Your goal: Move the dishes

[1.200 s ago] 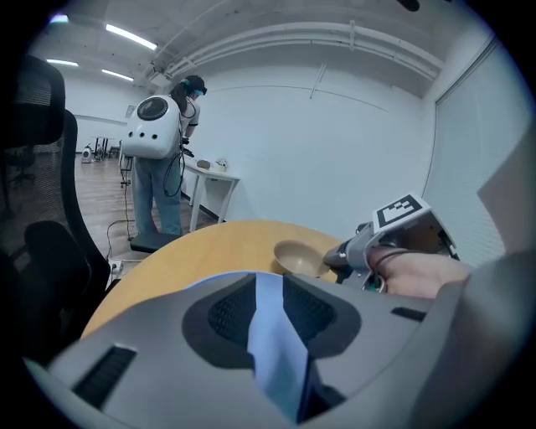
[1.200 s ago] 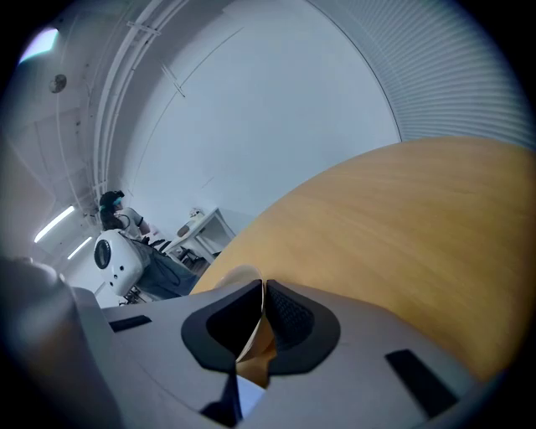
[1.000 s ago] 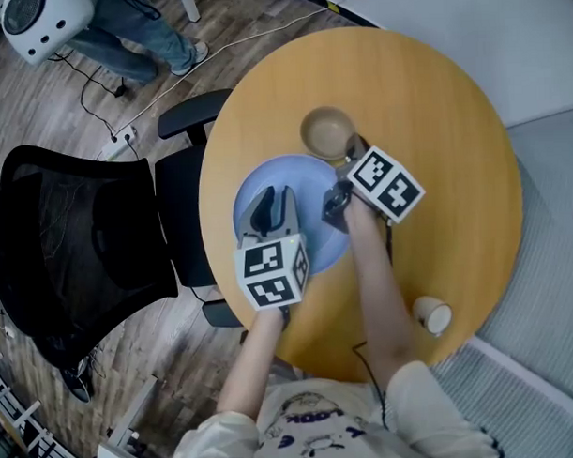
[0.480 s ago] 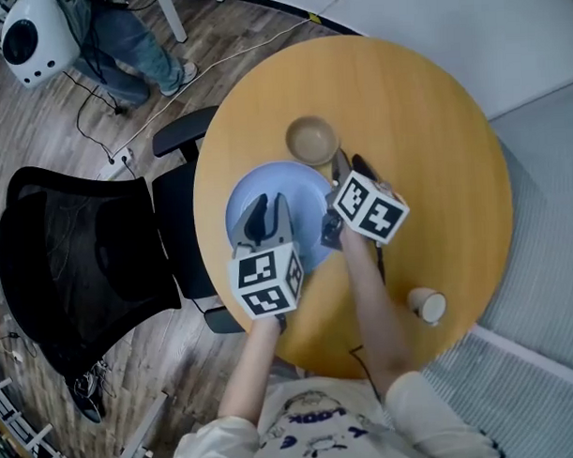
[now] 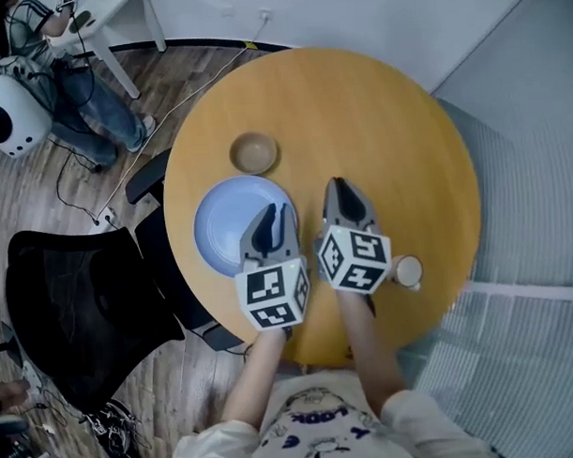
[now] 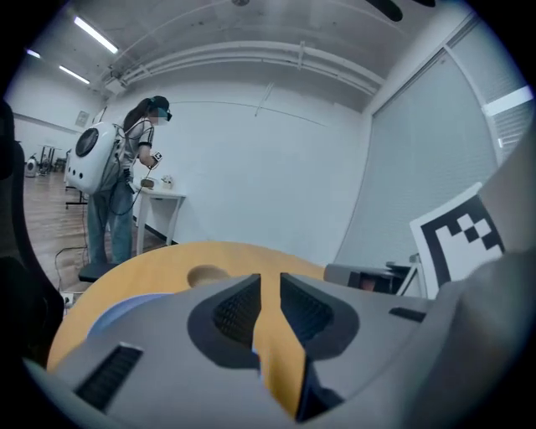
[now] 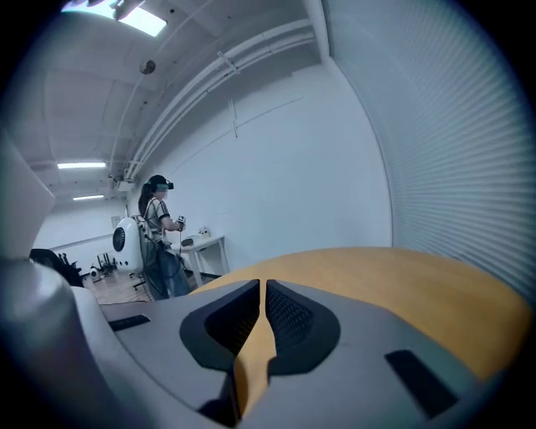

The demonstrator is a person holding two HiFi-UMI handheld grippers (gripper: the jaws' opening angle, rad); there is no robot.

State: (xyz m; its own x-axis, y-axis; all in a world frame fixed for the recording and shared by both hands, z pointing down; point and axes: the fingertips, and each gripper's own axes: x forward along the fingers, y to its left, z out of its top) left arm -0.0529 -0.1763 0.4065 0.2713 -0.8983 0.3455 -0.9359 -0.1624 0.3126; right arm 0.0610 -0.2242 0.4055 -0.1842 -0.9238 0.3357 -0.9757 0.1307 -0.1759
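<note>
On the round table (image 5: 405, 125) the bowl (image 5: 254, 153) stood released, seemingly placed, beside the plate (image 5: 221, 226), ahead of the right gripper (image 5: 339, 186), drawn back with jaws just closing empty, and the left gripper (image 5: 272, 213), slightly parted, empty.

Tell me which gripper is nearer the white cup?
Right. The right gripper, its empty jaws just closed further, is beside the cup; the left gripper is farther off, by the blue plate.
</note>
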